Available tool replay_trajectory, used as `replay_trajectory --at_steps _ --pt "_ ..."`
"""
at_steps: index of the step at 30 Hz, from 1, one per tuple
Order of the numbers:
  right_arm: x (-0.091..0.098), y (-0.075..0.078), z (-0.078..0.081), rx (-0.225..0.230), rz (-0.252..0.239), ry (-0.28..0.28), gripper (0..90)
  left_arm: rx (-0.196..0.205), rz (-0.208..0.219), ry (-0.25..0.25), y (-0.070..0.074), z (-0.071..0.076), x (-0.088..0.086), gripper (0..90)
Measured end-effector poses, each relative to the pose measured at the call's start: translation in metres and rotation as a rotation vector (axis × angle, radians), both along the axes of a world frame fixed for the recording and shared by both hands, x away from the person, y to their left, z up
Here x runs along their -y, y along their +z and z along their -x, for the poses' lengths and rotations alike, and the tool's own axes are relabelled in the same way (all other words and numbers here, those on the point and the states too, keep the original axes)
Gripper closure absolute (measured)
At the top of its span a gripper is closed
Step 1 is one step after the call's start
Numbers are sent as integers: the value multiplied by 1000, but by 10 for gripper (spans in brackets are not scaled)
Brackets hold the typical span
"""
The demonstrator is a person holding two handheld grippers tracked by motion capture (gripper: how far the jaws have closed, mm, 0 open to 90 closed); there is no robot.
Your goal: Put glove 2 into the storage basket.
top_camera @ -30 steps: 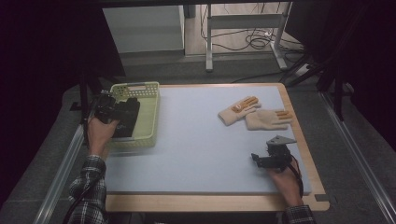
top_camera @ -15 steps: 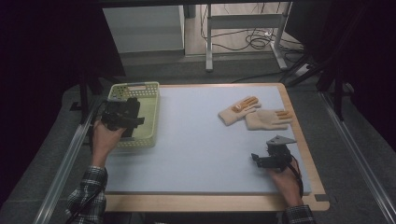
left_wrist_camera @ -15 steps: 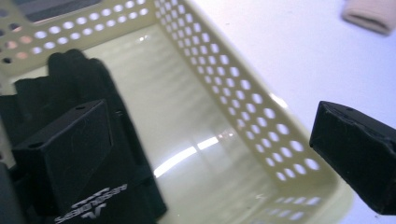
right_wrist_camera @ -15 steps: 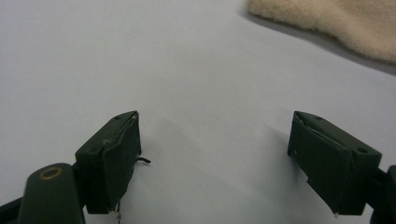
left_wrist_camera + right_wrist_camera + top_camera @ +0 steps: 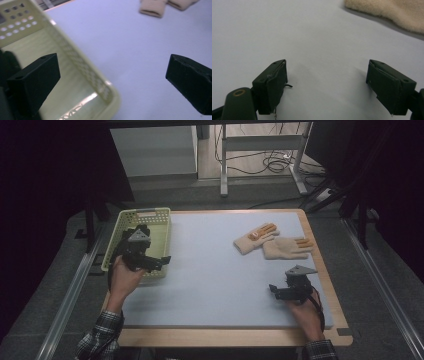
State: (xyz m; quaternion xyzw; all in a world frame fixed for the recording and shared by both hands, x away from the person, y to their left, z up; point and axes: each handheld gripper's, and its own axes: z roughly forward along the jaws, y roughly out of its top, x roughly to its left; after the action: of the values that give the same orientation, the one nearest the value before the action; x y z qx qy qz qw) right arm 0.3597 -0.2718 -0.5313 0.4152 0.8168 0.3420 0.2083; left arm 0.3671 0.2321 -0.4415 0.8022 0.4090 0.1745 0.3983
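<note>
The left gripper (image 5: 159, 262) hangs over the near right wall of the yellow basket (image 5: 155, 222) at the desk's (image 5: 210, 280) left edge, jaws spread and empty. The right gripper (image 5: 274, 291), also released, rests near the desk's right edge, just short of two beige gloves (image 5: 272, 242) lying side by side toward the far right corner.

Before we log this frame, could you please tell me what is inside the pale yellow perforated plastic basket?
The pale yellow perforated plastic basket shows bare ribbed floor where visible. The left gripper hangs open over its near right corner and, with the hand, covers part of the floor in the high view.
</note>
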Motion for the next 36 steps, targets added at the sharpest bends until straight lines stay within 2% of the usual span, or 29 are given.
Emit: replay_trajectory --at_steps 9,12,19,23,27,30,36 --pt "0 0 0 0 -1 0 168 41 -12 -107 -9 30 40 0" --pt "0 0 0 0 -2 0 168 45 1 -129 -15 37 49 0" --pt "0 0 0 -4 -1 0 168 48 -5 -175 -37 53 65 0" --pt "0 0 -1 -8 -3 -2 168 14 5 -189 -59 59 70 0" --pt "0 0 -1 -10 0 -2 167 -14 -9 -175 -79 60 70 0" --pt "0 1 -1 -11 1 -3 167 -39 -40 -155 -94 59 69 0" --pt "-1 1 -1 -16 -4 -12 167 -82 -87 -133 -108 53 71 0"
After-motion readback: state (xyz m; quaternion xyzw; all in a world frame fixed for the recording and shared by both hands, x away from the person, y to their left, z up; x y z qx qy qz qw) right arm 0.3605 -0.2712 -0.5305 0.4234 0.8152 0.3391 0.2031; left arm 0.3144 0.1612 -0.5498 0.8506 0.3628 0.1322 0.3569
